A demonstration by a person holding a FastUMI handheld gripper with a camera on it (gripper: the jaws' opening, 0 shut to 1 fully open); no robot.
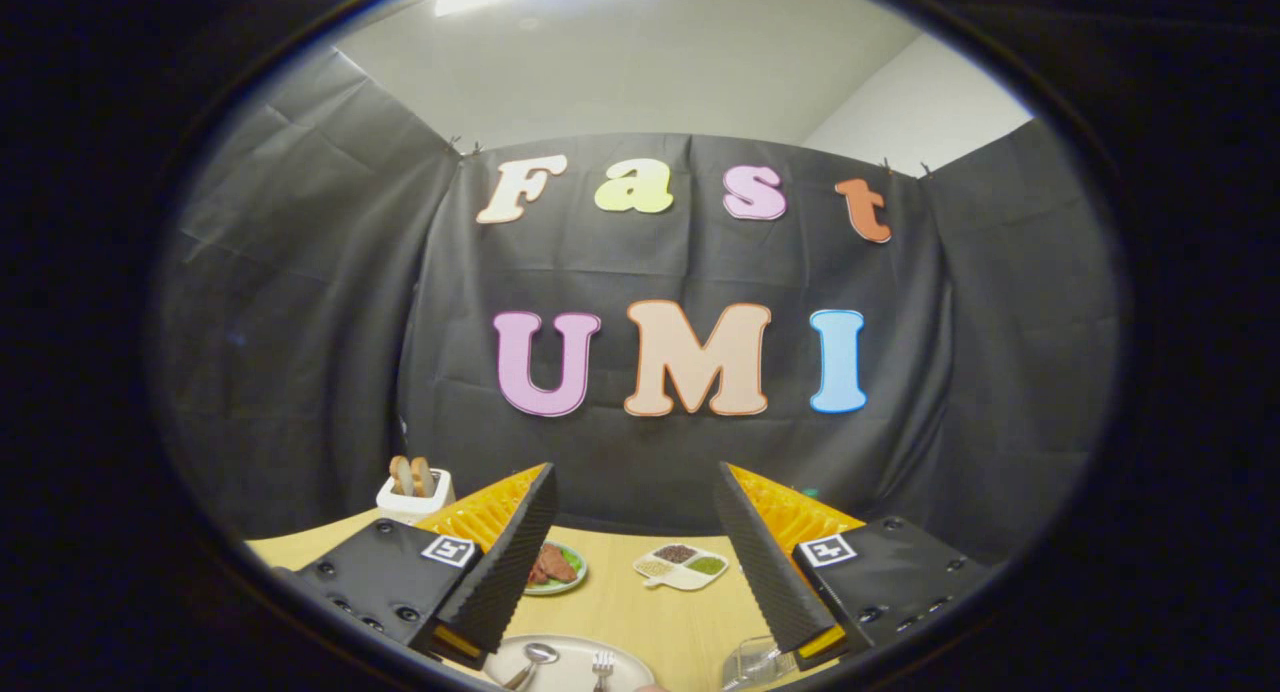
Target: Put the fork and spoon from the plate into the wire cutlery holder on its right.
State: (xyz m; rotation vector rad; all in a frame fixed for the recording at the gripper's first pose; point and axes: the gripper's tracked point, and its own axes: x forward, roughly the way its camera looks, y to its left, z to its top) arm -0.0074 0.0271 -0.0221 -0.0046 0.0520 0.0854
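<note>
Hand-held gripper [635,492]: fingers spread wide, holding nothing, above counter [640,612]. Plate [570,662] below, bearing 1 spoon [532,660] and 1 fork [602,664]; wire cutlery holder [752,662] just right.

One fork [602,665], one spoon [532,660], three dishes [570,653]

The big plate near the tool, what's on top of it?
On the plate lie a spoon and a fork, side by side and apart. Their handles run out of sight below. The tool hangs open above, holding nothing.
</note>
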